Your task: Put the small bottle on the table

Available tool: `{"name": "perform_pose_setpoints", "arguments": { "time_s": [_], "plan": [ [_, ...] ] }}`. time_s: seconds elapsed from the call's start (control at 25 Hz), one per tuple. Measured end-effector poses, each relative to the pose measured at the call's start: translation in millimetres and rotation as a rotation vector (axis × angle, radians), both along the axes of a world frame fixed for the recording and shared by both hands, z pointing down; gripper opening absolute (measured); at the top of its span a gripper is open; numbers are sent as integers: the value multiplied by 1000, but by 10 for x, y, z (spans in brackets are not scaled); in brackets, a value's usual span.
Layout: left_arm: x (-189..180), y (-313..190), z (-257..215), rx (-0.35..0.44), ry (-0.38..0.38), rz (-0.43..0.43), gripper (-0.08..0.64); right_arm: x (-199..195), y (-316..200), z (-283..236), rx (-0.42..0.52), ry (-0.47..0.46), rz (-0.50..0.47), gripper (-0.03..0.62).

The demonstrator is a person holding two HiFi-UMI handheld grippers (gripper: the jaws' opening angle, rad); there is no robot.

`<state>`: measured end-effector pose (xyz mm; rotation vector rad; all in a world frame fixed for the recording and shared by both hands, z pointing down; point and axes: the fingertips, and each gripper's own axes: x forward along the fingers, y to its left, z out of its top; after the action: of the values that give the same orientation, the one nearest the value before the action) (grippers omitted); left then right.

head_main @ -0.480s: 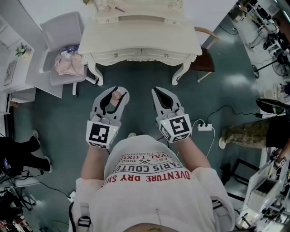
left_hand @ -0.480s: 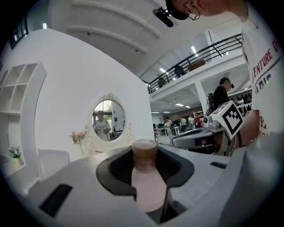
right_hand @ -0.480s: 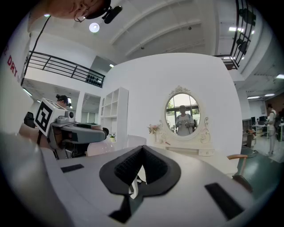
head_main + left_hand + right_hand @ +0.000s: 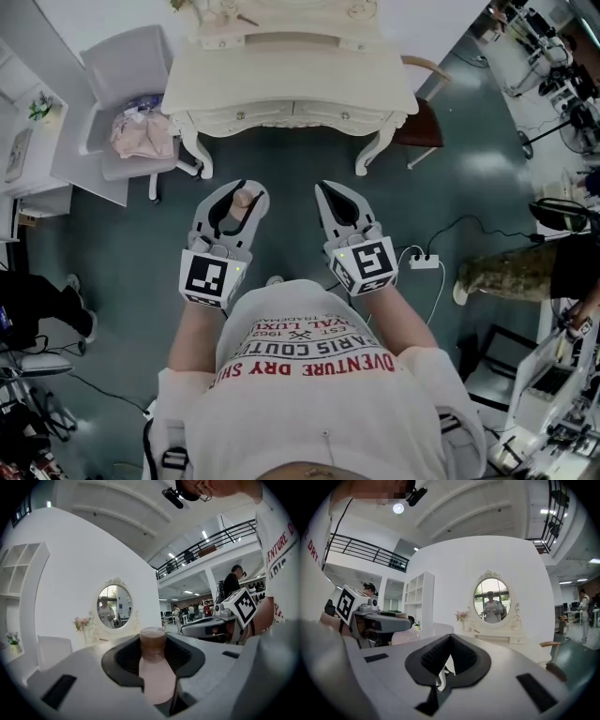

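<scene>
A person stands on a dark teal floor (image 4: pixel 281 173) facing a cream dressing table (image 4: pixel 291 84) with an oval mirror (image 4: pixel 115 605). The left gripper (image 4: pixel 244 186) is clamped on a small pink bottle (image 4: pixel 154 667), its brown cap toward the jaw tips, short of the tabletop. The right gripper (image 4: pixel 450 638) is closed and empty. A pale chair (image 4: pixel 122 66) holding pink cloth (image 4: pixel 141 133) stands left of the table.
</scene>
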<state>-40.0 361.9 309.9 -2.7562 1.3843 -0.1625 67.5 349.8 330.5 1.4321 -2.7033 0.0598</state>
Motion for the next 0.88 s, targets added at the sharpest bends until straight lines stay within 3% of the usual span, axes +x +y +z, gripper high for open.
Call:
{"name": "perform_pose_setpoints", "arguments": {
  "time_s": [0.56, 0.88],
  "plan": [
    [-247, -504, 189, -29, -17, 12, 138, -167, -509, 182, -32, 6, 42, 0],
    [-26, -1350, 278, -38, -23, -43, 138, 88, -1423, 263, -26, -5, -3, -1]
  ]
}}
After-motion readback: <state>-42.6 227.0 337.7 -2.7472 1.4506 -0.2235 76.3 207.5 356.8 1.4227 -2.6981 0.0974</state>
